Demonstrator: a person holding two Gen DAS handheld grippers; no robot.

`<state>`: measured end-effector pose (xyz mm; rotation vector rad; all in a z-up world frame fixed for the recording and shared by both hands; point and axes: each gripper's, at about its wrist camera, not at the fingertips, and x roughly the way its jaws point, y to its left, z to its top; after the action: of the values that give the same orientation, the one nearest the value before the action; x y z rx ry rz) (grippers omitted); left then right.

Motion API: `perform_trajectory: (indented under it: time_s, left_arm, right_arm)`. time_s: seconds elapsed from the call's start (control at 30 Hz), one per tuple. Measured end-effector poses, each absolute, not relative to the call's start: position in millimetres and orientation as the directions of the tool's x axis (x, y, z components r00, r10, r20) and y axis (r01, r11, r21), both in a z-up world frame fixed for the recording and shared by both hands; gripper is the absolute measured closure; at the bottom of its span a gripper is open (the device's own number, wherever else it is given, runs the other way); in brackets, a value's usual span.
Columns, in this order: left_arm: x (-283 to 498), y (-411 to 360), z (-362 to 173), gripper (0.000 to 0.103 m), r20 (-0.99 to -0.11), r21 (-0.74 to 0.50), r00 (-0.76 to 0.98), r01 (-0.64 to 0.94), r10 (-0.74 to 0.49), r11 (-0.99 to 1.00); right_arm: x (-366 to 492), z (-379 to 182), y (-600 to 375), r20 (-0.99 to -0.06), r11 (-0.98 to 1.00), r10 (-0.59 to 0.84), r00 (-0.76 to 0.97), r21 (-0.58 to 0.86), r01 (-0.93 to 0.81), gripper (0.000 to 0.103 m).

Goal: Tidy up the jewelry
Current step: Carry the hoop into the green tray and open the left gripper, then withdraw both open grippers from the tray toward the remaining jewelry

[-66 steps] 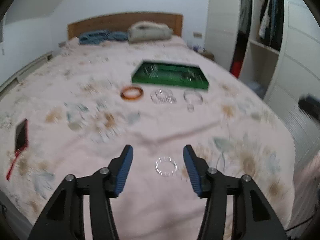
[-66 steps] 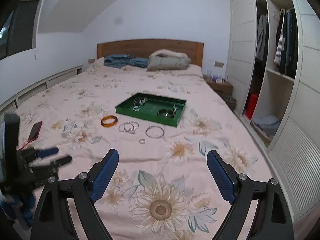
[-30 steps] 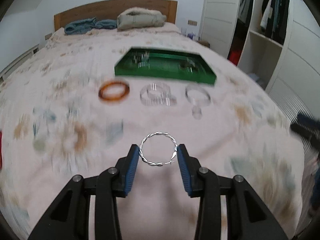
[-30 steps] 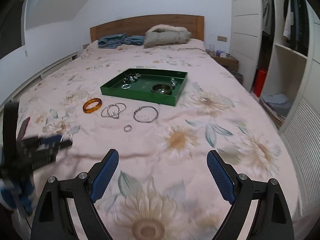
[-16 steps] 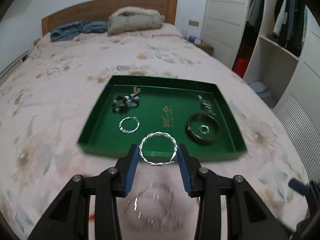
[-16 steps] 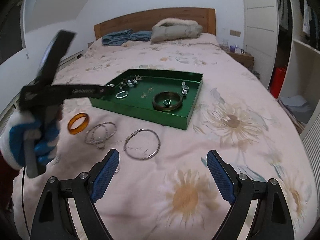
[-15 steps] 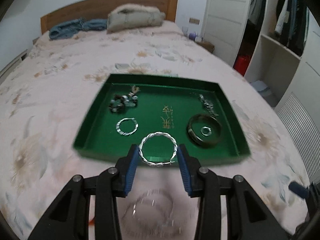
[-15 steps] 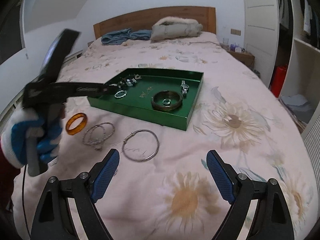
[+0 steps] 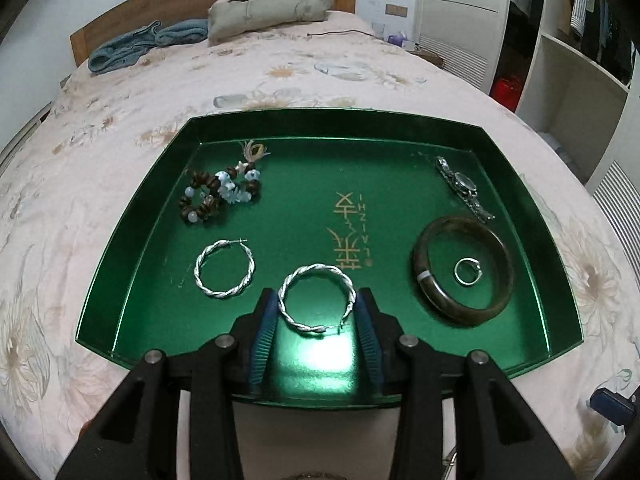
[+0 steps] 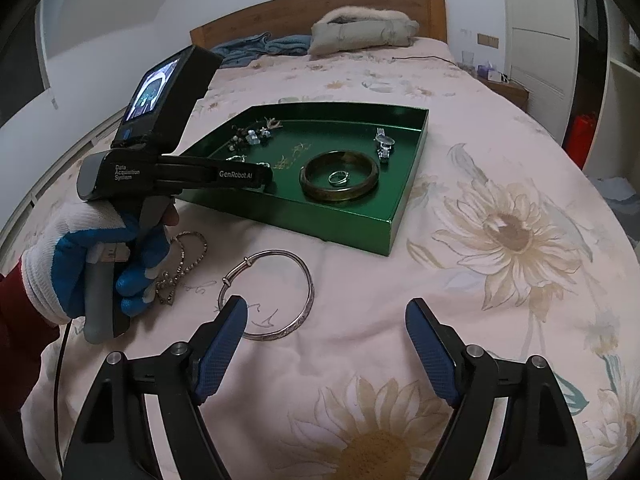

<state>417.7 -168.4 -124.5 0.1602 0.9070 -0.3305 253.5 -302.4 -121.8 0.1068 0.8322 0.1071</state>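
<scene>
Moved since half a second ago: left gripper (image 9: pixel 316 322), with its load, from the tray's near rim to over the tray floor. Jaws narrowed, blue pads pinching the twisted silver hoop (image 9: pixel 317 298) at both sides, above the green tray (image 9: pixel 132 216). Matching hoop (image 9: pixel 224 269) lies just left; dark bangle (image 9: pixel 464 270) with small ring (image 9: pixel 467 271) inside to the right; watch (image 9: pixel 463 187) and bead bracelets (image 9: pixel 218 194) further back. Right gripper (image 10: pixel 326 346): jaws spread wide, holding nothing, over the floral bedspread (image 10: pixel 500 240), left pad near the silver bangle (image 10: pixel 268 294). Chain bracelet (image 10: pixel 182 266) beside the gloved left hand (image 10: pixel 88 256).
</scene>
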Motion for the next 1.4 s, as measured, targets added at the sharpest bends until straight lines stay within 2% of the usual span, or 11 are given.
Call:
perform_trajectory:
  time_s: [0.23, 0.43, 0.97, 1.4]
  left_arm:
    - [418.1, -162.0, -116.3, 0.064, -0.795, -0.033, 0.563, 0.334, -0.227, 0.942]
    - [392.3, -149.4, -89.4, 0.064, -0.772, -0.057, 0.586, 0.32, -0.245, 0.946]
    - [232.9, -91.7, -29.4, 0.063, -0.705, -0.122, 0.635, 0.329, -0.315, 0.936]
    - [135.1, -49.1, 12.0, 0.063, -0.654, -0.084, 0.699, 0.315, -0.291, 0.945]
  right_arm:
    - [241.8, -107.9, -296.9, -0.726, 0.992, 0.113, 0.678, 0.122, -0.034, 0.021]
    - [212.5, -83.1, -289.9, -0.71, 0.996, 0.065, 0.701, 0.087, -0.004, 0.021]
    - [98.2, -2.4, -263.9, -0.602, 1.0, -0.023, 0.798, -0.02, 0.014, 0.021]
    - [28.8, 37.4, -242.1, -0.528, 0.999, -0.028, 0.849, -0.053, 0.0, 0.02]
